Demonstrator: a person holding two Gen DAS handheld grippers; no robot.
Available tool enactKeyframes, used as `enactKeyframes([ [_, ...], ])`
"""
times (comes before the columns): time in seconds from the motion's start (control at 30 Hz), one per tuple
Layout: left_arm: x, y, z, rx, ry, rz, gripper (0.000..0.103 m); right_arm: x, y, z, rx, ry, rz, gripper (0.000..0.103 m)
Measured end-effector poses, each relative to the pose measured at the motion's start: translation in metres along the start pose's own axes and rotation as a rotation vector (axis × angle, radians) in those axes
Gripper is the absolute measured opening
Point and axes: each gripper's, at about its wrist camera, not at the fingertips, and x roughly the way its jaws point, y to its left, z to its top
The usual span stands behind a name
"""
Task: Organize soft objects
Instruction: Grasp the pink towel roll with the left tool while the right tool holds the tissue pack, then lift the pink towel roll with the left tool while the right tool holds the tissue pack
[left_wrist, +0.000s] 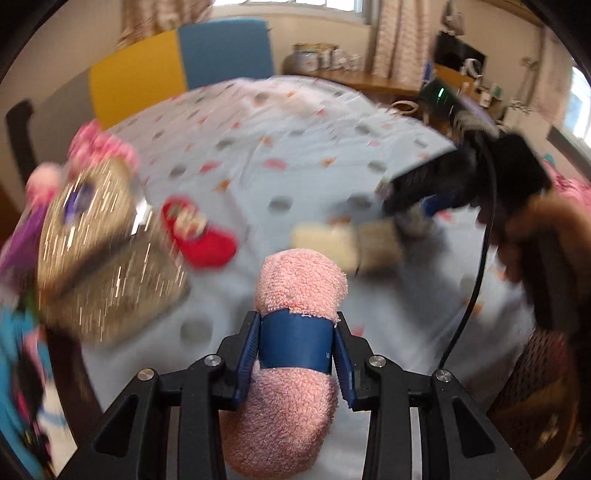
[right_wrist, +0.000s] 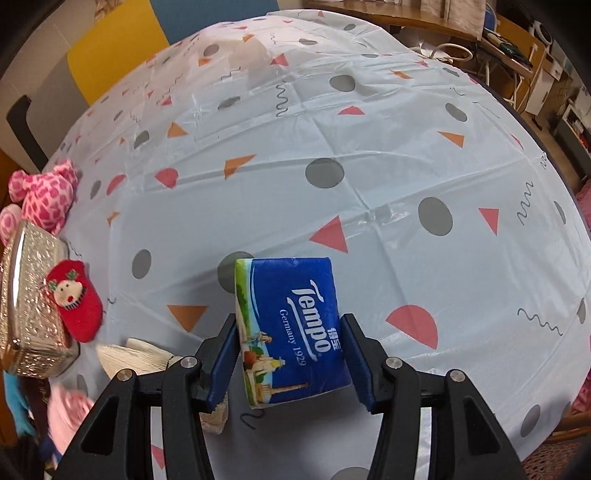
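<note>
My left gripper (left_wrist: 295, 350) is shut on a rolled pink towel (left_wrist: 295, 291) with a blue paper band, held above the table. My right gripper (right_wrist: 290, 358) is shut on a blue Tempo tissue pack (right_wrist: 291, 328), lifted over the patterned tablecloth (right_wrist: 332, 147). The right gripper also shows in the left wrist view (left_wrist: 417, 218) at the right. A red plush toy (right_wrist: 75, 304) lies beside a silver glittery box (right_wrist: 26, 295) at the left. A pink spotted plush (right_wrist: 48, 192) sits behind the box. The left view is motion-blurred.
A cream folded cloth (right_wrist: 136, 356) lies just left of my right gripper; it also shows in the left wrist view (left_wrist: 343, 245). Pink and blue soft items (right_wrist: 70, 410) sit at the lower left edge. Yellow and blue chair backs (left_wrist: 177, 62) stand behind the table.
</note>
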Motion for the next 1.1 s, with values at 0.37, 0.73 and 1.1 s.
enactKeyframes([
  [0.37,0.029,0.01,-0.05,-0.035,-0.003,0.063,0.042,0.017,0.01,0.001,-0.037,0.039,-0.069,0.054],
  [0.73,0.025,0.016,-0.059,-0.08,-0.05,0.055,0.046,0.022,0.012,-0.001,-0.039,0.036,-0.073,0.054],
  [1.1,0.022,0.02,-0.063,-0.115,-0.055,0.046,0.051,0.025,0.024,-0.007,-0.09,0.019,-0.114,0.054],
])
